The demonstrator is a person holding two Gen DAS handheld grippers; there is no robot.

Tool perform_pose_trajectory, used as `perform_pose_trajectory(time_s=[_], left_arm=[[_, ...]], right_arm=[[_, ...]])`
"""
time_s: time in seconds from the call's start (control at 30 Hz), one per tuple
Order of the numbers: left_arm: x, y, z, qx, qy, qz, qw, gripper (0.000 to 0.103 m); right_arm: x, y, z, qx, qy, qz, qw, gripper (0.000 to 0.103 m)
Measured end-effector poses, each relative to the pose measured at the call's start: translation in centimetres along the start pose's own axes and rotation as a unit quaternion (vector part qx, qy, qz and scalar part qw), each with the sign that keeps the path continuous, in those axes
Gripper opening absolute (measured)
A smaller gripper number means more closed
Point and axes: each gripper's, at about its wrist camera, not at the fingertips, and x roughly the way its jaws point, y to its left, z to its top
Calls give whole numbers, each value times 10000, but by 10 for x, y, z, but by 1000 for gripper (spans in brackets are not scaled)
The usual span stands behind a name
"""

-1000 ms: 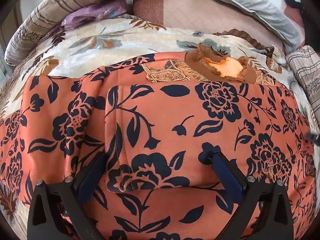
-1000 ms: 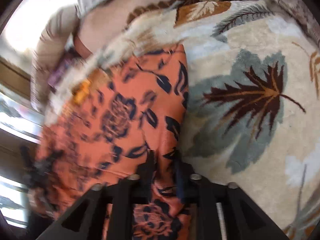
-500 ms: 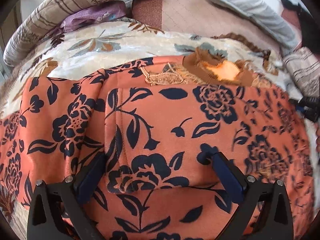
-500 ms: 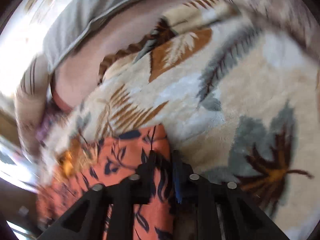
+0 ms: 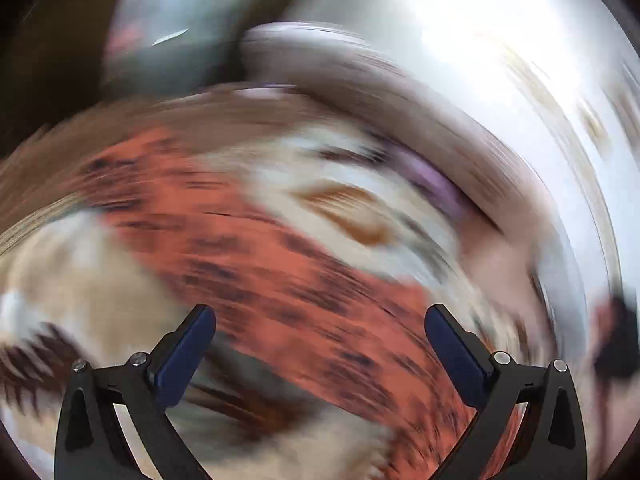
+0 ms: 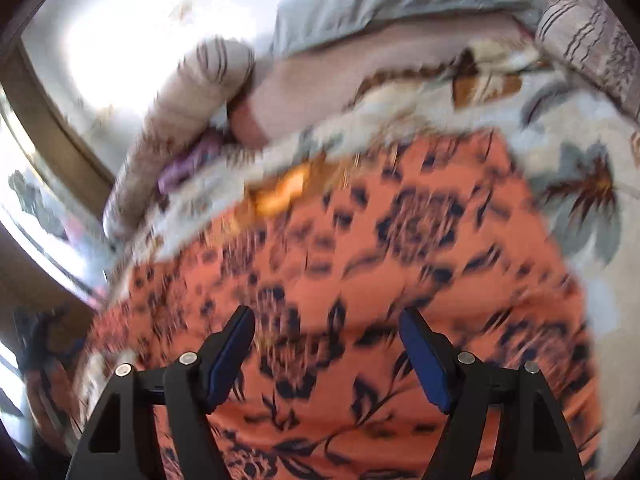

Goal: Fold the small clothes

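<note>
Hovering wide apart, seemingly empty: right gripper point(image 6: 326, 344) above orange garment point(image 6: 400, 248).

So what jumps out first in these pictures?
The orange garment with dark flowers fills the middle of the right view, spread on a leaf-print blanket. The right gripper stands open above it, gripping nothing. The left view is a smeared blur, with the left gripper open too.

No readable text, no labels, no brand marks, no numbers, no signs, both views blurred by motion
</note>
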Motion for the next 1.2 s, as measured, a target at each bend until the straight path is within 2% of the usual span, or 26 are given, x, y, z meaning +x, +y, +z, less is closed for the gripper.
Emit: perform_pose_trajectory(time_s=[0.03, 0.1, 0.13, 0.2, 0.27, 0.43, 0.47, 0.53, 0.57, 0.77, 0.8, 0.83, 0.87, 0.9, 0.97, 1.03, 1.1, 1.17, 1.2], left_arm=[[3, 31, 16, -431, -59, 134, 9990, 103], [9, 64, 36, -794, -76, 287, 9964, 103], [13, 79, 45, -938, -47, 290, 9952, 103], [18, 95, 53, -1134, -43, 340, 9930, 103], [21, 107, 54, -1379, -107, 226, 9901, 103], [25, 106, 58, -1359, -193, 169, 9904, 103], [27, 107, 62, -1381, -201, 131, 9901, 98], [29, 110, 67, -1478, -146, 22, 9889, 76], [30, 114, 69, -1532, -84, -22, 9882, 70], [29, 118, 68, -1600, -104, 69, 9870, 72], [31, 116, 70, -1591, -112, 116, 9871, 69], [33, 114, 71, -1546, -104, 207, 9877, 59], [38, 109, 74, -1444, -9, 383, 9888, 13], [41, 106, 76, -1387, 110, 472, 9891, 5], [34, 81, 79, -910, -66, 718, 9932, 4], [20, 41, 77, -222, -289, 729, 9967, 4], [-1, -25, 67, 670, -530, 473, 9952, 4], [-22, -96, 47, 1398, -648, -70, 9880, 4], [-32, -137, 31, 1760, -662, -431, 9812, 4]], right_arm=[[11, 2, -8, 23, 78, -15, 10000, 77], [19, -1, -19, -13, 101, -97, 9999, 77], [19, -3, -23, -44, -41, -44, 10000, 77], [18, -7, -23, 8, -65, 34, 10000, 77], [22, -10, -24, 69, -65, 97, 9999, 77], [21, -12, -23, 31, -74, 108, 9999, 78], [20, -12, -24, 44, -76, 121, 9999, 78], [21, -13, -23, 92, -91, 192, 9997, 78], [22, -14, -23, 112, -96, 218, 9997, 78], [23, -15, -23, 160, -115, 300, 9994, 78], [22, -15, -23, 165, -118, 308, 9993, 78], [23, -15, -23, 170, -118, 314, 9993, 78], [24, -15, -22, 174, -118, 315, 9993, 78], [25, -15, -22, 176, -121, 314, 9993, 78], [25, -15, -22, 189, -132, 328, 9992, 78], [25, -17, -22, 250, -156, 401, 9988, 78], [26, -18, -22, 306, -178, 465, 9983, 78], [26, -19, -22, 331, -196, 507, 9980, 78], [26, -19, -22, 345, -205, 527, 9978, 78]])
